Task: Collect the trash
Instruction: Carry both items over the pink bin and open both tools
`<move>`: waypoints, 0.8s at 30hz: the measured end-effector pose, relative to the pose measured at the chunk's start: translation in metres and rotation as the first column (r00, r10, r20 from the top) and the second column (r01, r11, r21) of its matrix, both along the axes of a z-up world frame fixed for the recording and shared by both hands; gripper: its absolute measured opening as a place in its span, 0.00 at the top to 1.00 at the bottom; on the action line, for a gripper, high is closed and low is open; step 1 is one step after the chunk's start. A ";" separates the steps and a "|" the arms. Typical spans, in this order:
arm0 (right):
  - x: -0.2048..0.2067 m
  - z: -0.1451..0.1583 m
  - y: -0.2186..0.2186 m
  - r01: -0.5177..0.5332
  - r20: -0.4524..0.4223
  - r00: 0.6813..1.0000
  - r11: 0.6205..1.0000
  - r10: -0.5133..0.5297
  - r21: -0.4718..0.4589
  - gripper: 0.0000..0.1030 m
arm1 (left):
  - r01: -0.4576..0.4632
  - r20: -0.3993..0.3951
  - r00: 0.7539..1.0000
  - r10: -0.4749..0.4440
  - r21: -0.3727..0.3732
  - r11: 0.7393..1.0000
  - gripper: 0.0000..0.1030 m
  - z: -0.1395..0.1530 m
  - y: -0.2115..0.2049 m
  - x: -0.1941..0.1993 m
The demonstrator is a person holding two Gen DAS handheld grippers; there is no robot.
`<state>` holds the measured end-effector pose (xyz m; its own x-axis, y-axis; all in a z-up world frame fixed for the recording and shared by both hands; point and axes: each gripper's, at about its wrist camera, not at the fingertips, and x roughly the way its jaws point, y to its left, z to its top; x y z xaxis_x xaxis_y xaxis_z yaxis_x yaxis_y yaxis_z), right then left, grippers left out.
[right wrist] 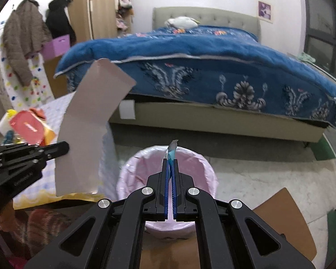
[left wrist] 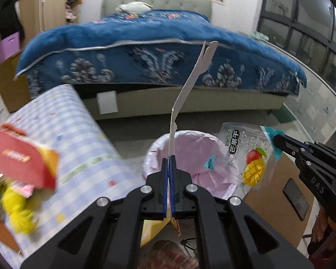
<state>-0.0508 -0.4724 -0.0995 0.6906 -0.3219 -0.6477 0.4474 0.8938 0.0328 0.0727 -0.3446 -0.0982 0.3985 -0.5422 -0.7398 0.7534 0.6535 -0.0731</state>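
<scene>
We see our left gripper [left wrist: 170,157] clamped on a cardboard strip [left wrist: 191,83], long axis upright; our right gripper [right wrist: 170,160] pinches a mango wrapper [left wrist: 248,154] above the bin [right wrist: 197,168]

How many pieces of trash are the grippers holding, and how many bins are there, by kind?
Flattened cardboard piece, in left gripper: 1
Mango snack wrapper, in right gripper: 1
Pink-lined bin: 1
Total: 3

Home bedroom: quilted bed [right wrist: 201,51], hanging coats [right wrist: 24,35]
</scene>
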 end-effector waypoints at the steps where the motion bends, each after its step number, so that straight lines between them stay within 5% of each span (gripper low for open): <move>1: 0.004 -0.004 -0.005 0.009 -0.013 1.000 1.000 -0.009 0.004 0.98 | 0.014 -0.002 1.000 -0.014 0.014 1.000 1.00 -0.006 -0.011 0.003; 7: 0.026 -0.027 -0.029 0.043 -0.064 0.997 0.998 -0.041 0.035 0.94 | 0.061 -0.041 0.997 -0.059 0.042 0.997 0.99 -0.024 -0.051 0.021; 10: 0.039 -0.041 -0.040 0.041 -0.086 0.996 0.998 -0.037 0.049 0.93 | 0.062 -0.047 0.997 -0.060 0.041 0.997 0.90 -0.028 -0.058 0.030; 16: 0.045 -0.048 -0.046 0.049 -0.099 0.994 0.996 -0.041 0.081 0.85 | 0.011 -0.022 1.000 -0.010 0.043 0.999 0.86 -0.021 -0.032 0.037; 24: 0.028 -0.015 -0.017 -0.007 -0.014 1.000 0.996 0.008 0.090 0.85 | -0.038 0.031 0.999 0.036 0.051 0.998 0.86 -0.005 0.023 0.012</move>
<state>-0.0230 -0.4892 -0.1141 0.6834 -0.2564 -0.6836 0.4414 0.8909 0.1071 0.0849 -0.3217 -0.1033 0.4404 -0.4883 -0.7534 0.7299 0.6834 -0.0162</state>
